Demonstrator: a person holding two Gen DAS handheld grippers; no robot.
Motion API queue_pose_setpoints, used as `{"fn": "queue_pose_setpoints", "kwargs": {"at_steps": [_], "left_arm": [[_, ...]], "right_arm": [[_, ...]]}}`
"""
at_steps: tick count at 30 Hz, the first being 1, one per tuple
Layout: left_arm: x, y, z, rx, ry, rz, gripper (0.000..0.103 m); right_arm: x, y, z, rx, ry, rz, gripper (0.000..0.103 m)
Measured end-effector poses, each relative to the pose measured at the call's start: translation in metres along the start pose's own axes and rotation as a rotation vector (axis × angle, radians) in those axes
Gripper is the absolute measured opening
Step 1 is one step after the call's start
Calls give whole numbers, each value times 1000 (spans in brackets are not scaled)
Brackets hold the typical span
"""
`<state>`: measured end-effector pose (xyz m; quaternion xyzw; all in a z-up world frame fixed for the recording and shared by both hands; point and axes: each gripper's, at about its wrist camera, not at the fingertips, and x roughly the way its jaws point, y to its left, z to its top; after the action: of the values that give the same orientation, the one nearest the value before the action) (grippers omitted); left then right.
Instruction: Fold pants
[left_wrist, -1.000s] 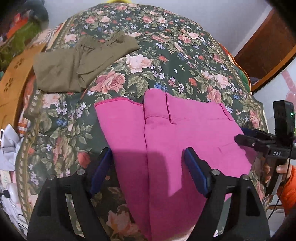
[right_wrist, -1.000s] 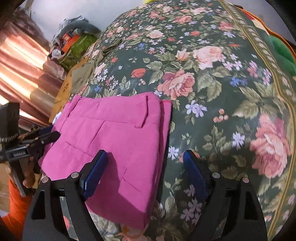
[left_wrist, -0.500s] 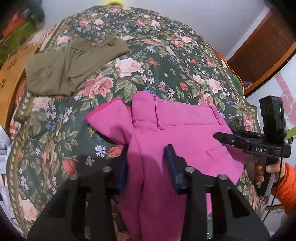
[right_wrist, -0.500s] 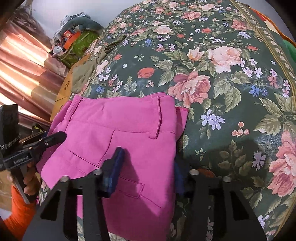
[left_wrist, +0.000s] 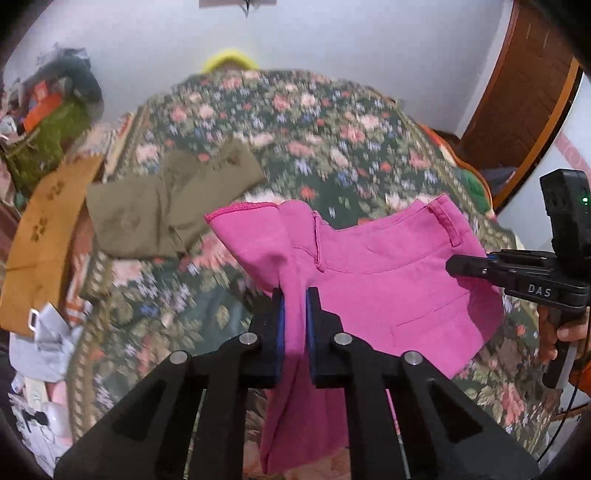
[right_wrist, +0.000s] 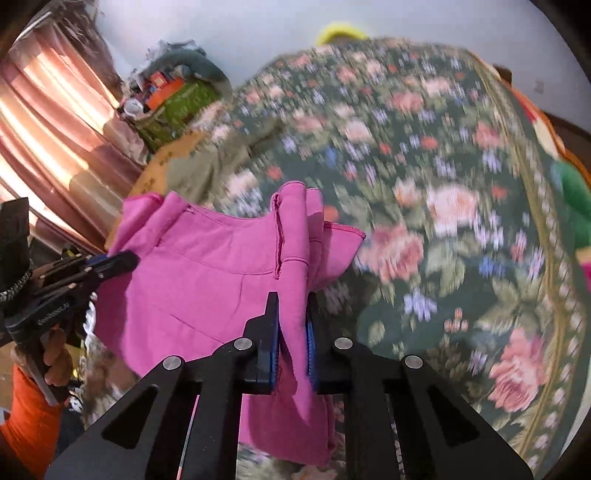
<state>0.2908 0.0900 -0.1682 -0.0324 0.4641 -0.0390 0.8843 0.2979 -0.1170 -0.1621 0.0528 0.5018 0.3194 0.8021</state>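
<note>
Here, the bright pink fabric pants (left_wrist: 388, 273) are pinched by the left claw (left_wrist: 294, 314) and right claw (right_wrist: 291, 332), above the floral bed (left_wrist: 332, 133).

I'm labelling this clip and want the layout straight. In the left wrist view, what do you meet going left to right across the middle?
Tan cloth → olive pants → pink pants, pinched by the left gripper → right gripper, clamped on their far edge.
</note>
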Motion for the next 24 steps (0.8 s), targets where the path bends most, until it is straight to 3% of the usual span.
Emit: {"fn": "queue_pose_setpoints", "kwargs": {"at_steps": [13,24], "left_arm": [[-50,55,69,-22,-175,113,9],[-14,129,108,-78,-184,219,8]], "right_arm": [[-14,64,80,-105,-174,28,11],[43,98,135,-160,-199,25,11]]}}
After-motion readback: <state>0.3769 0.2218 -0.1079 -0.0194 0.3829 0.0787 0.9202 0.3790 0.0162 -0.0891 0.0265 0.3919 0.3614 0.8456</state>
